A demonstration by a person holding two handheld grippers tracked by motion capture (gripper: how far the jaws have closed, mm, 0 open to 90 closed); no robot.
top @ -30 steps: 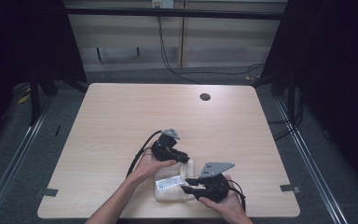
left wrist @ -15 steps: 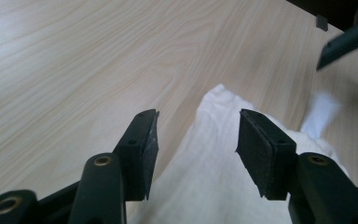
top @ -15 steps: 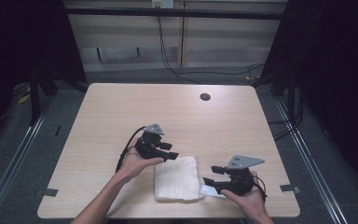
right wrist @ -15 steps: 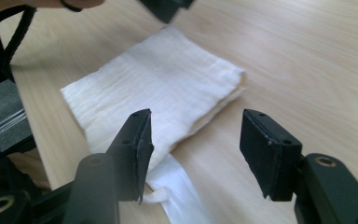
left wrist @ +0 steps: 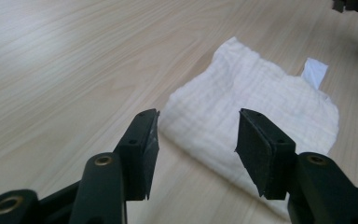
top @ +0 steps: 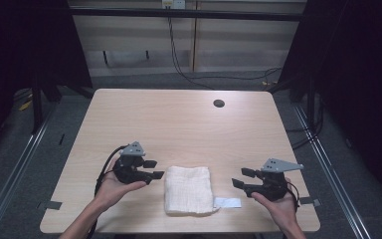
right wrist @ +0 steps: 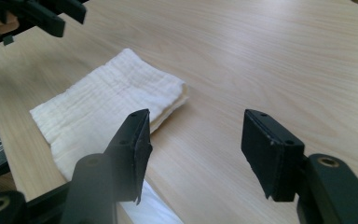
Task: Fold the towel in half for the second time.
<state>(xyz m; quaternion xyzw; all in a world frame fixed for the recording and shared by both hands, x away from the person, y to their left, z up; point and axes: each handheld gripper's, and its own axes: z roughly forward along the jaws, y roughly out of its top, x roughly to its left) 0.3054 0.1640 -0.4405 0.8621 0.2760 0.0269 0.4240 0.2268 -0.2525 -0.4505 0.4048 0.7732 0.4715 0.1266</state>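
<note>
A folded white cloth lies flat near the table's front edge, with a small white tag sticking out at its front right corner. My left gripper hovers just left of the cloth, open, its jaws having just been opening with nothing between them. In the left gripper view the gripper faces the cloth and its tag. My right gripper is off the cloth's right side, open, its jaws also just opening and empty. The right gripper view shows the gripper beside the cloth.
The light wooden table has a round dark hole at the far right. Grey tape marks sit at the front corners. Dark floor rails and cables surround the table.
Both grippers have let go of the cloth and drawn apart, the left one leftward and the right one rightward. The cloth now lies flat and folded between them.
</note>
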